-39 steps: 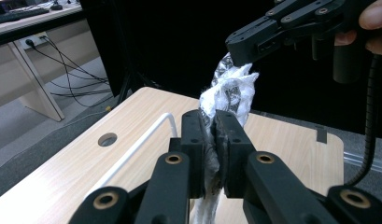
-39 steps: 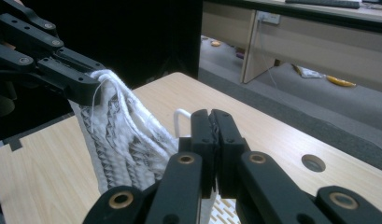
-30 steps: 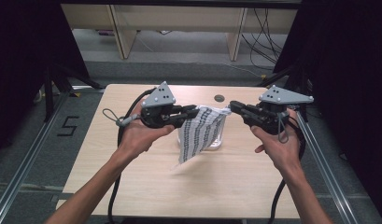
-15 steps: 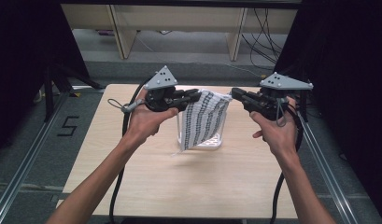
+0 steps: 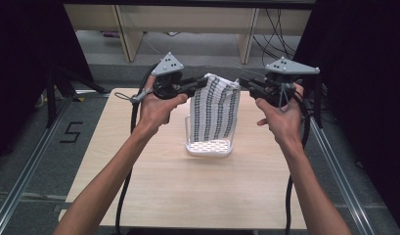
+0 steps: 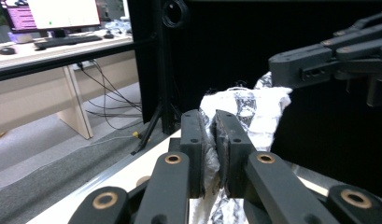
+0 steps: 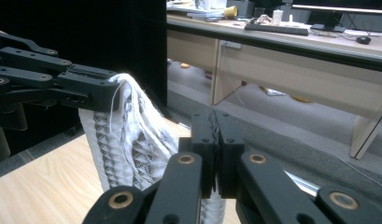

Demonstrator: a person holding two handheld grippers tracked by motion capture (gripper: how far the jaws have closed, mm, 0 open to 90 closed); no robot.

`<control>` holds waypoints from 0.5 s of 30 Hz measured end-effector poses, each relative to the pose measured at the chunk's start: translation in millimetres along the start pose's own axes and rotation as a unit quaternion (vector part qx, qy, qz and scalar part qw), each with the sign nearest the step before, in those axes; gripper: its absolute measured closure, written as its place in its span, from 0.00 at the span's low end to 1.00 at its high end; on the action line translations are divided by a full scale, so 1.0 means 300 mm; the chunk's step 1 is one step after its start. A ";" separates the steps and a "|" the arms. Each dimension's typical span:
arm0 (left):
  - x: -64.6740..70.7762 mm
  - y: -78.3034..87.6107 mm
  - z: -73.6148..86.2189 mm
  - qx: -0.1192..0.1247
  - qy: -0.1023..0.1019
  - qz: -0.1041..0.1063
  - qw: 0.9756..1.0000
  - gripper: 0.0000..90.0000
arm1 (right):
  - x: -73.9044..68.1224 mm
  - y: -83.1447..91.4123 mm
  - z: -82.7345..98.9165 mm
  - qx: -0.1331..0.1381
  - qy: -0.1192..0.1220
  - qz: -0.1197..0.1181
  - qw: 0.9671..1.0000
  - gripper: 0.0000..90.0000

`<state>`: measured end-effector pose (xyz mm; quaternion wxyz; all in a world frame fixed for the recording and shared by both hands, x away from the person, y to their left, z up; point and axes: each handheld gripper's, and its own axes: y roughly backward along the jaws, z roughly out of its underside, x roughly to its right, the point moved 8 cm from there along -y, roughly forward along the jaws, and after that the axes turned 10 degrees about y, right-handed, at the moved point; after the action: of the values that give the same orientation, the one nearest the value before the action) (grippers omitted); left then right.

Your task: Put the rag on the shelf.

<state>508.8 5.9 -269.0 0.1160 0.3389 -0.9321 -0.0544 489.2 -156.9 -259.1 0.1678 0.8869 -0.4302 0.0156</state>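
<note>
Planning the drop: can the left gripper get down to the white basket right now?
Probably not. The left gripper is shut on the patterned cloth, which the right gripper also holds, and the cloth hangs right over the white basket.

Between my two claws hangs a cloth (image 5: 214, 110), soft woven stuff, white with dark patterned stripes; close to my left claw (image 6: 208, 140) it looks crumpled and a bit fuzzy, with loose threads at the edge. The jaws of that claw are matt black plastic, pinched on the cloth, with dull brass-coloured rivets on the arms behind them. My right claw (image 7: 215, 140) has the same matt black finish and brassy rivets, its jaws pressed together on a fold of cloth. Below both claws the table (image 5: 207, 191) is pale wood with a smooth, faintly grained top. Under the cloth sits a white plastic basket (image 5: 210, 146), slightly glossy, with a perforated base.
</note>
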 end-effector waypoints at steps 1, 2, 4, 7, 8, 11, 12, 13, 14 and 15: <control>-0.020 -0.014 -0.008 0.004 0.009 -0.005 1.000 0.91 | 0.010 -0.022 -0.011 0.005 0.003 0.001 1.000 0.99; -0.020 -0.014 -0.008 0.004 0.009 -0.005 1.000 0.91 | 0.010 -0.022 -0.011 0.005 0.003 0.001 1.000 0.99; -0.040 -0.030 -0.013 0.004 0.011 -0.014 1.000 0.91 | 0.015 -0.043 -0.014 0.000 -0.002 0.002 1.000 0.99; -0.086 -0.063 -0.014 0.002 0.021 -0.026 0.999 0.91 | 0.034 -0.094 -0.014 -0.001 -0.010 0.008 1.000 0.99; -0.086 -0.063 -0.014 0.002 0.021 -0.026 0.999 0.91 | 0.034 -0.094 -0.014 -0.001 -0.010 0.008 1.000 0.99; -0.119 -0.086 -0.005 0.002 0.032 -0.033 0.999 0.91 | 0.060 -0.144 0.000 -0.007 -0.018 0.014 1.000 0.99; -0.128 -0.094 -0.002 0.002 0.035 -0.035 0.999 0.91 | 0.060 -0.144 0.000 -0.007 -0.018 0.014 1.000 0.99; -0.137 -0.103 0.003 0.001 0.038 -0.037 0.999 0.91 | 0.073 -0.170 0.014 -0.012 -0.030 0.017 0.999 0.99; -0.146 -0.111 0.007 0.000 0.038 -0.040 0.998 0.91 | 0.073 -0.170 0.014 -0.012 -0.030 0.017 0.999 0.99; -0.161 -0.125 0.015 -0.004 0.041 -0.042 0.998 0.91 | 0.085 -0.192 0.025 -0.017 -0.031 0.016 0.999 0.99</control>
<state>566.7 8.3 -288.7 0.1527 0.3795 -0.9112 -0.0496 548.8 -145.5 -278.3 0.1694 0.8768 -0.4497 -0.0170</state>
